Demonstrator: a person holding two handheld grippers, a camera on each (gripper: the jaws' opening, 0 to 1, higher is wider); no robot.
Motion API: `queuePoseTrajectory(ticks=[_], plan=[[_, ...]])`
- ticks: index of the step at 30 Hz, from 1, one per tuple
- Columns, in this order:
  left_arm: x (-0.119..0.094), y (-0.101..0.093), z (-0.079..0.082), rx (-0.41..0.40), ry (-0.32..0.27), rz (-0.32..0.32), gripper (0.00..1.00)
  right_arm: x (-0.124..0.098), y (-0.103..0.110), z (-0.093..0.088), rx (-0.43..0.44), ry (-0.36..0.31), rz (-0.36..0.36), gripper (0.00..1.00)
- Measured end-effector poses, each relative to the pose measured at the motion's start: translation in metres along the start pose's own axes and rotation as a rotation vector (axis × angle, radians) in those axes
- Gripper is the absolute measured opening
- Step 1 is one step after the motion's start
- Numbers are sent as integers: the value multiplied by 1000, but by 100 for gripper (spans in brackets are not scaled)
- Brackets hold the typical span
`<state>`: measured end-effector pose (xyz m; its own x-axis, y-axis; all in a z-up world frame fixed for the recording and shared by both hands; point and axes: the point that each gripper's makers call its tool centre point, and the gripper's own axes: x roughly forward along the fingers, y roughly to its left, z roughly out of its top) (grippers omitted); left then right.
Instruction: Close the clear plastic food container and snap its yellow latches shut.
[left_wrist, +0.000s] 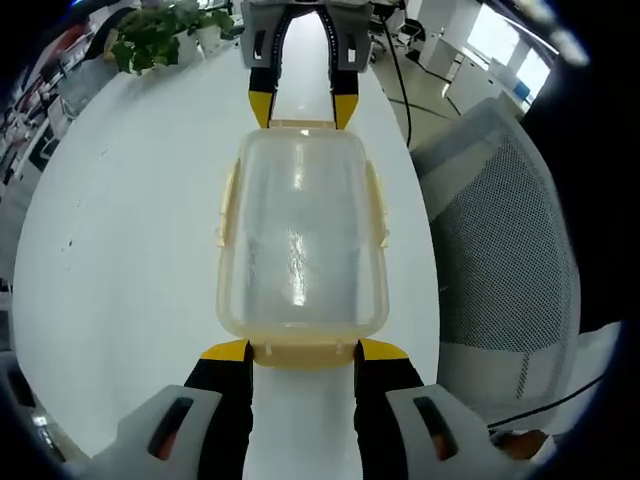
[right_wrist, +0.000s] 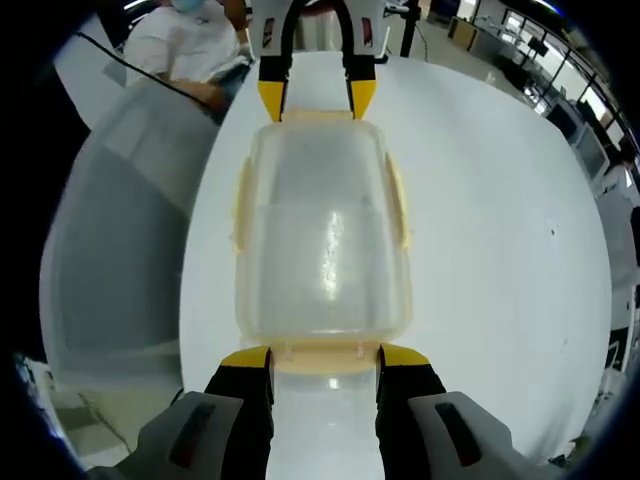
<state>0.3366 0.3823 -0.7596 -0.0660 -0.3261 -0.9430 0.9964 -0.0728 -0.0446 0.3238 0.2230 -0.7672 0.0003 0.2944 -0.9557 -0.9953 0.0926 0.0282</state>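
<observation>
Between both tongs (left_wrist: 304, 352) (right_wrist: 324, 356) lies the container (left_wrist: 302, 236).

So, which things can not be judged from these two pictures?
- Left gripper view: whether the near end latch has snapped; it lies between the left gripper tips.
- Right gripper view: the same for its near end latch, at the right gripper.
- Both views: the container contents, blurred by the cloudy lid.
</observation>
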Motion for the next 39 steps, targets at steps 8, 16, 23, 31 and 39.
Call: queuePoseTrajectory(ticks=[8,16,23,31,39], plan=[[6,-4,10,1,4,-2,38,-1,3,-11,-2,15,2,38],[10,-5,19,-6,-5,-3,38,-5,4,-21,-1,20,3,38],[14,-5,25,-6,-7,-6,38,-6,5,-27,2,27,4,38],[18,-6,32,-15,-14,-11,38,-9,4,-35,-6,31,3,38],[23,-7,38,-10,-18,-13,38,-12,6,-43,0,38,5,38]])
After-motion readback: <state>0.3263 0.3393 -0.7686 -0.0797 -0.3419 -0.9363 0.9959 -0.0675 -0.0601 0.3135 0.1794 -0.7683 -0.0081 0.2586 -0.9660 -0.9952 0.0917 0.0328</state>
